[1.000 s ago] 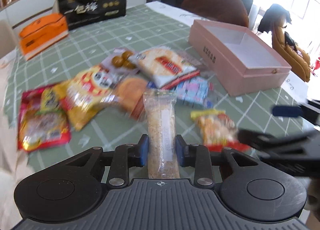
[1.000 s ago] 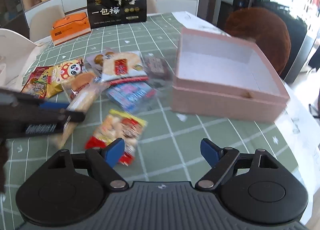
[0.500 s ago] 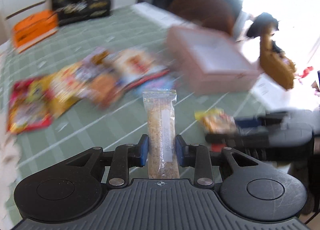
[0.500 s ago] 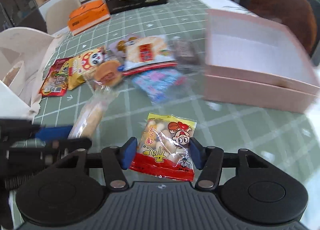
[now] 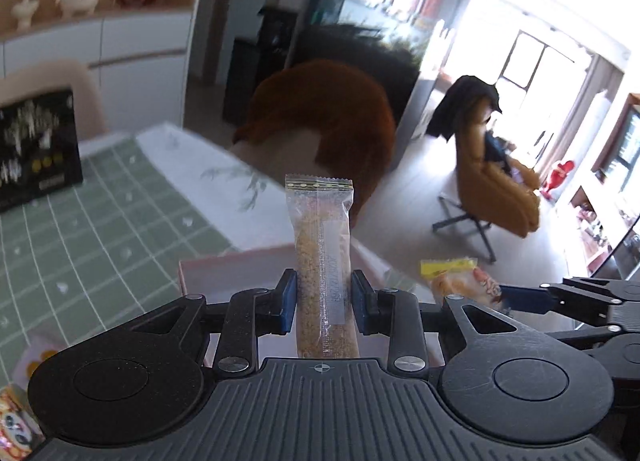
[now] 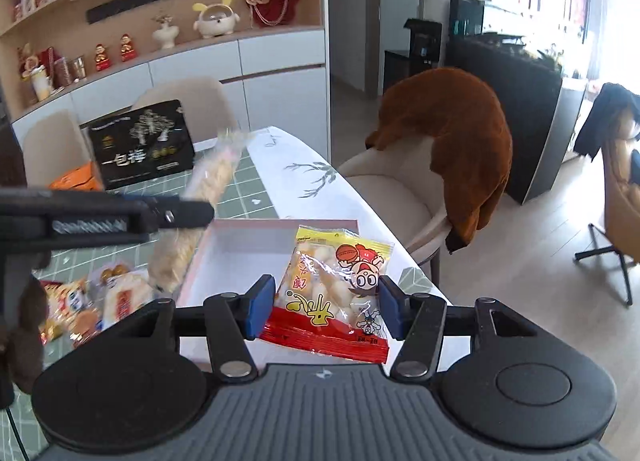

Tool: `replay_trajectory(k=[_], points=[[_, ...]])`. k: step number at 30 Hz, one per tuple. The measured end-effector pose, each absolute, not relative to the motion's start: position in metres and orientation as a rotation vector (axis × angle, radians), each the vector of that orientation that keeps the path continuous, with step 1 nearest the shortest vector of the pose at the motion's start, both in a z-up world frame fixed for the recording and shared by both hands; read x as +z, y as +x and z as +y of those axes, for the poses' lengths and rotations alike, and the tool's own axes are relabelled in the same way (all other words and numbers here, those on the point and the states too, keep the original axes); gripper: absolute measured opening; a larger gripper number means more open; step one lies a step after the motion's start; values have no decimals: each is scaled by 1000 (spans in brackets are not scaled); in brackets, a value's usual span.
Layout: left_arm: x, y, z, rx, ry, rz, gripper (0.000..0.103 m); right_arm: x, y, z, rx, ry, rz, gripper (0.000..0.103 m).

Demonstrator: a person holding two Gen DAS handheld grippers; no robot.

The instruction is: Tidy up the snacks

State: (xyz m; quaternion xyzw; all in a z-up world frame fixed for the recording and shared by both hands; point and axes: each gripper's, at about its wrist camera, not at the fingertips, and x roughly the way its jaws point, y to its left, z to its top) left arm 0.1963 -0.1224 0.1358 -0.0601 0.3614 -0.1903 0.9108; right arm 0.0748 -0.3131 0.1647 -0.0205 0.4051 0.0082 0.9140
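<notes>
**Two grippers, each carrying one snack, above a pink box**

Nearest in the right wrist view, the right gripper (image 6: 326, 307) is clamped on a yellow and red snack bag (image 6: 334, 295). Its blue pads press the bag's two side edges, so the bag hangs flat and face up, clear of the table. The bag sits directly above the near end of the pink box (image 6: 240, 245), an open, shallow box with a white floor. That placement suggests the bag is about to be lowered inside.

In the left wrist view, the left gripper (image 5: 323, 301) is clamped on a long clear-wrapped cereal bar (image 5: 322, 261). The pads grip the bar around its middle, and the bar points away from the gripper over the pink box's near wall. In the right wrist view the bar tilts over the box's left side. Both snacks look held ready for dropping in.

To the left of the pink box, a small heap of snacks (image 6: 86, 301) lies on the green checked tablecloth (image 6: 240, 189). At least three packets show there; the exact count is unclear.

Beyond the pink box stands one black gift box (image 6: 140, 143), with one orange box (image 6: 74, 179) just beside it. Behind the pink box is one chair (image 6: 396, 197) draped with a brown furry throw (image 6: 452, 141).

Counted: two grippers, two snacks held, one pink box, nothing visible inside it.
</notes>
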Motion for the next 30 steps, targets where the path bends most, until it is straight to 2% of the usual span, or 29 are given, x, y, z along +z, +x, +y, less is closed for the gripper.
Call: replay_trajectory(k=[4, 9, 14, 20, 23, 30], points=[[86, 231, -114, -376, -179, 841, 32, 122, 110, -324, 52, 19, 887, 57], [93, 239, -54, -292, -261, 798, 32, 83, 128, -320, 48, -20, 914, 59], [72, 244, 0, -106, -215, 832, 32, 79, 106, -320, 79, 14, 931, 59], [67, 173, 32, -106, -229, 846, 32, 95, 40, -299, 53, -17, 915, 61], [70, 138, 45, -104, -262, 828, 32, 83, 17, -267, 150, -61, 994, 61], [65, 83, 79, -104, -314, 847, 32, 43, 60, -193, 176, -51, 1053, 62]])
